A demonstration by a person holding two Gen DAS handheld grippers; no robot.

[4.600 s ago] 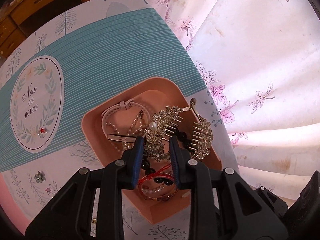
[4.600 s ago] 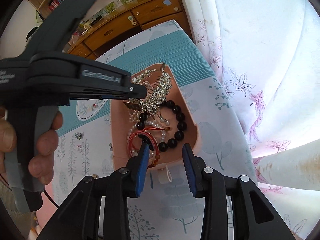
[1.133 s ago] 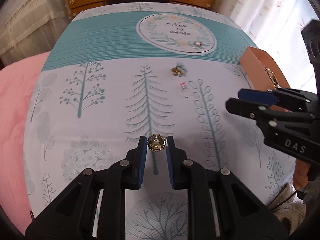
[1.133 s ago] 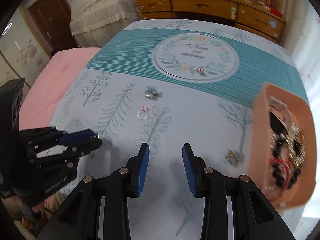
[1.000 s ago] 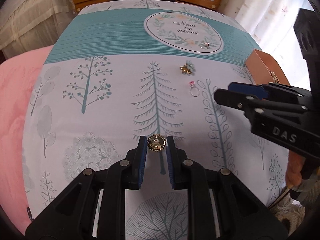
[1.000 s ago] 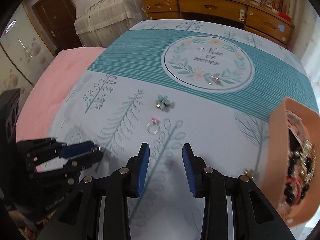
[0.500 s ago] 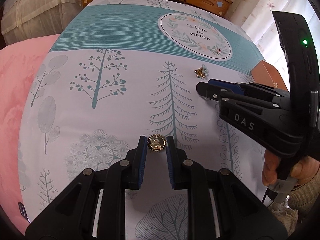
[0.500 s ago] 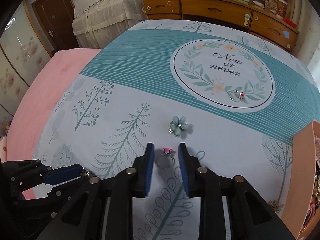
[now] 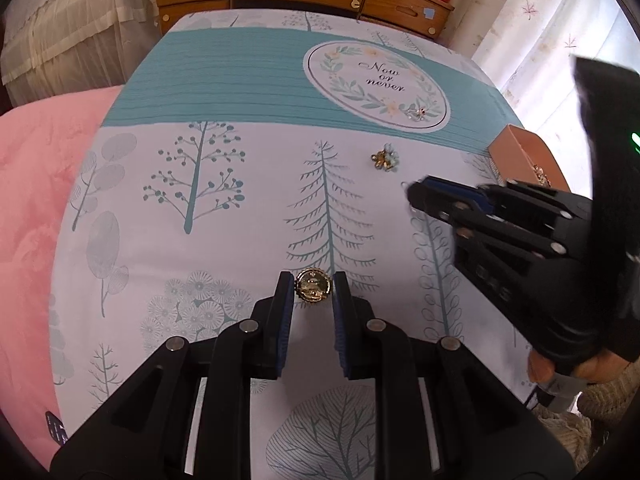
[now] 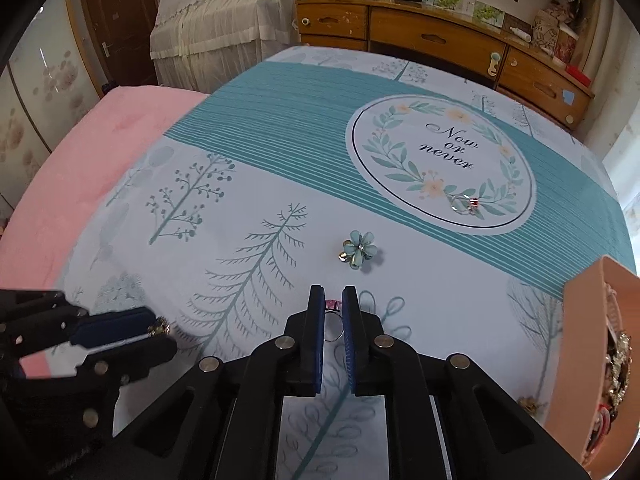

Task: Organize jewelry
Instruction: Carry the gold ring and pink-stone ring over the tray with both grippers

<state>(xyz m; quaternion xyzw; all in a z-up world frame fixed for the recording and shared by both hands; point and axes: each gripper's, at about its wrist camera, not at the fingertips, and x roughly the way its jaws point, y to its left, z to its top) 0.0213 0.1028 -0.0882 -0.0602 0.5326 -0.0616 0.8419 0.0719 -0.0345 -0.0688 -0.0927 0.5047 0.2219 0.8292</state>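
The right gripper has its blue pads closing on a small silver ring with a pink stone; the ring stands between the pads, which look to be touching its sides, low over the printed tablecloth. The left gripper is clenched on a round gold brooch, pinched between its fingertips and carried a little above the cloth, nearer the cloth's near edge than the ring is.

Outward from the right gripper, a pale blue flower piece lies loose just beyond the ring, toward the teal striped band. Farther on, a second ring with a red stone sits on the lower rim of the round "Now or never" emblem. At the right edge of the cloth stands the peach-coloured tray, already holding beads, a red cord and gilt pieces. Just beside its outer wall, on the cloth, a small gold item is partly seen; I cannot tell what it is.

As I judge it, the sorting is well on but not finished. Most of the jewelry is in the tray; two pieces are in the grippers and not yet delivered; the flower, the red-stone ring and the small gold item are left on the cloth to collect.
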